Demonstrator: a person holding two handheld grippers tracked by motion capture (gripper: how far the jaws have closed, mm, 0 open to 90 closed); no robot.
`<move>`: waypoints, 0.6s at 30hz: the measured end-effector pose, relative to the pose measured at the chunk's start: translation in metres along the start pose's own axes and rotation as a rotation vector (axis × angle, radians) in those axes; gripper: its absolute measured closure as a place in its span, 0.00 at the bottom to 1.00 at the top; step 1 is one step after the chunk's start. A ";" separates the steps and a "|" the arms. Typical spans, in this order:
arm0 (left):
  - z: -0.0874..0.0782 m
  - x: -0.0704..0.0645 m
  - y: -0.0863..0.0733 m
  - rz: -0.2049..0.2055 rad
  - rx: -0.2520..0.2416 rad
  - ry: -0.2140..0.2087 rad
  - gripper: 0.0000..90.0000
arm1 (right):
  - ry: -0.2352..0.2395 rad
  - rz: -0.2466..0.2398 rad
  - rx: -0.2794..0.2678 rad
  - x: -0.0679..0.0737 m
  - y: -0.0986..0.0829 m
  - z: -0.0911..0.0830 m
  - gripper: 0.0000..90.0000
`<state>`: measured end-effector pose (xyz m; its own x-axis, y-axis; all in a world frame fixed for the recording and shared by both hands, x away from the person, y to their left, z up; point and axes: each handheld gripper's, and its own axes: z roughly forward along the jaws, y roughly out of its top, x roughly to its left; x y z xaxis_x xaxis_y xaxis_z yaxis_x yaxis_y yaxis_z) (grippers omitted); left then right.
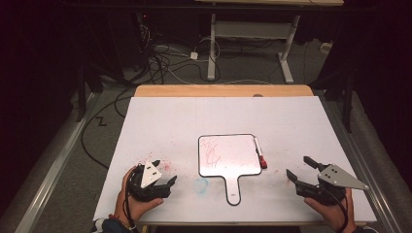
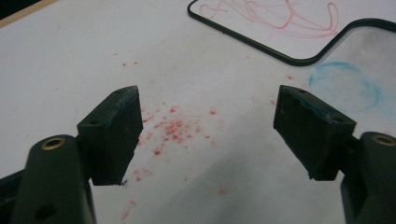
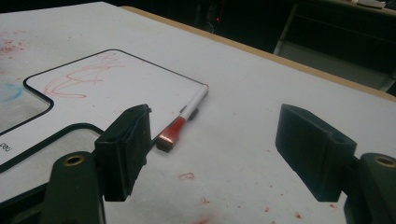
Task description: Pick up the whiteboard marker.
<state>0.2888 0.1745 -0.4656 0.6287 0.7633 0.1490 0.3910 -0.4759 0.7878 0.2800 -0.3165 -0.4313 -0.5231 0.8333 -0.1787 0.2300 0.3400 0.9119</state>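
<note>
Marker before right gripper

We are working in what is looking like a lab or recording studio: black curtains are hanging all round, loose cables are trailing over the grey floor, and a second desk frame is standing beyond the jaws, past the far edge of our white-covered table.

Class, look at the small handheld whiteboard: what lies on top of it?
On the whiteboard are red scribbles near its left side, and a red-capped marker lies along its right edge. The surface beneath the marker is covered, so any marks there cannot be seen.
</note>
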 end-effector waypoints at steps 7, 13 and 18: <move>0.008 -0.002 0.001 0.023 0.027 -0.020 0.25 | 0.018 0.008 0.061 -0.003 -0.003 0.006 0.31; 0.006 -0.005 0.001 0.036 0.022 -0.013 0.25 | 0.054 0.007 0.066 -0.009 -0.003 0.008 0.31; 0.007 -0.006 0.002 0.050 0.029 -0.020 0.25 | 0.057 0.010 0.107 -0.018 0.001 0.012 0.33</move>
<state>0.2905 0.1660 -0.4694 0.6614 0.7294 0.1750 0.3783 -0.5259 0.7618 0.2996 -0.3255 -0.4322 -0.5654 0.8118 -0.1460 0.3199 0.3790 0.8684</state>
